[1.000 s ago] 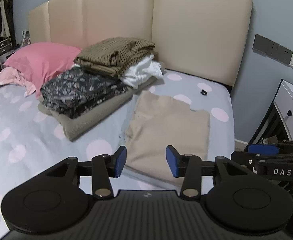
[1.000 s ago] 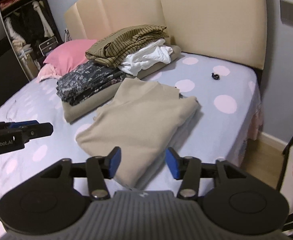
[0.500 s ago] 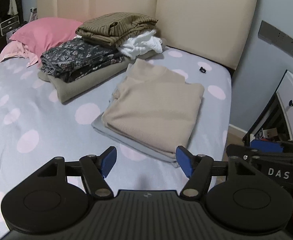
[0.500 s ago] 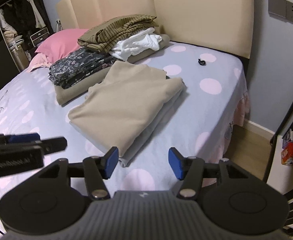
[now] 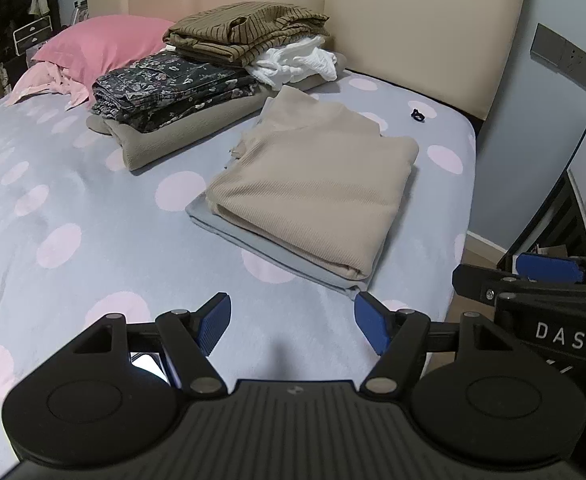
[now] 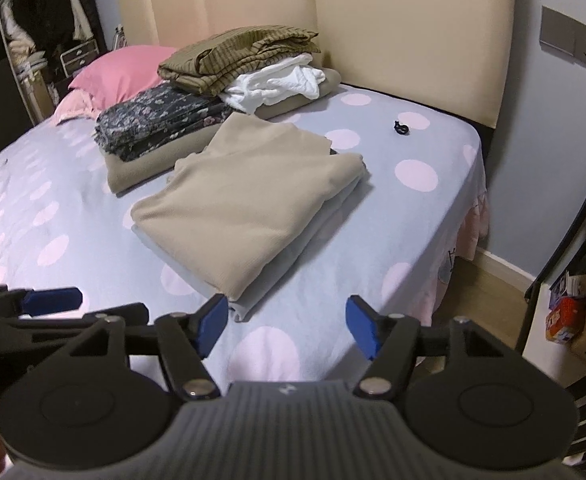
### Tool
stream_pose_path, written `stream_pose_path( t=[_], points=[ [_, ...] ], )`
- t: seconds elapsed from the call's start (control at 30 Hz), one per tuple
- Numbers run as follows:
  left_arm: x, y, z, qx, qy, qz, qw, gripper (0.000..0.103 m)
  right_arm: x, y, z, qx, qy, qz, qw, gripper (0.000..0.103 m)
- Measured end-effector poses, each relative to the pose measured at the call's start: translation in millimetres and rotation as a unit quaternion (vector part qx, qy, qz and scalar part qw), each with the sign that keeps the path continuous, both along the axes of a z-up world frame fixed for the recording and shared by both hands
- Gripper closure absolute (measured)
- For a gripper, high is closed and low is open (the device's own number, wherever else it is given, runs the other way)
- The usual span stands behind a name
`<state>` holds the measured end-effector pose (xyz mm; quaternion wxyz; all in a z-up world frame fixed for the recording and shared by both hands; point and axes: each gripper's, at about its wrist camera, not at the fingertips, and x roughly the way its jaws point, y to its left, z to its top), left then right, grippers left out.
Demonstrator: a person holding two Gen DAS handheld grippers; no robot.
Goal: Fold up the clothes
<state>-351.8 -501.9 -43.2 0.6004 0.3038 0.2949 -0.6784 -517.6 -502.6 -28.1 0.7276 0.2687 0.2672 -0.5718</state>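
Both grippers (image 5: 291, 328) (image 6: 287, 326) drew back from the folded beige garment (image 5: 313, 192), fingers spreading wider.

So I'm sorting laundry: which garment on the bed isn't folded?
The white garment, crumpled under the striped olive one; the others lie in flat folds.

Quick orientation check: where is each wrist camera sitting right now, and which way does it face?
Left wrist: on the left gripper, above the bed's near edge, facing the headboard; its open blue-padded fingers and the right gripper at right show.
Right wrist: on the right gripper, facing likewise, angled toward the bed's right corner; the left gripper shows at left.
Shared: the folded beige knit garment on a grey folded cloth.
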Motion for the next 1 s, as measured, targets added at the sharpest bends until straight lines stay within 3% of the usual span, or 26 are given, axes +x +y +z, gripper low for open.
stream_pose_path(
  t=[1.0],
  points=[
    [-2.6, 10.6, 6.0, -0.01, -0.017, 0.015, 0.9997, 0.036, 2.5, 5.6, -0.2, -0.005, 0.008, 0.011, 1.0, 0.034]
  ],
)
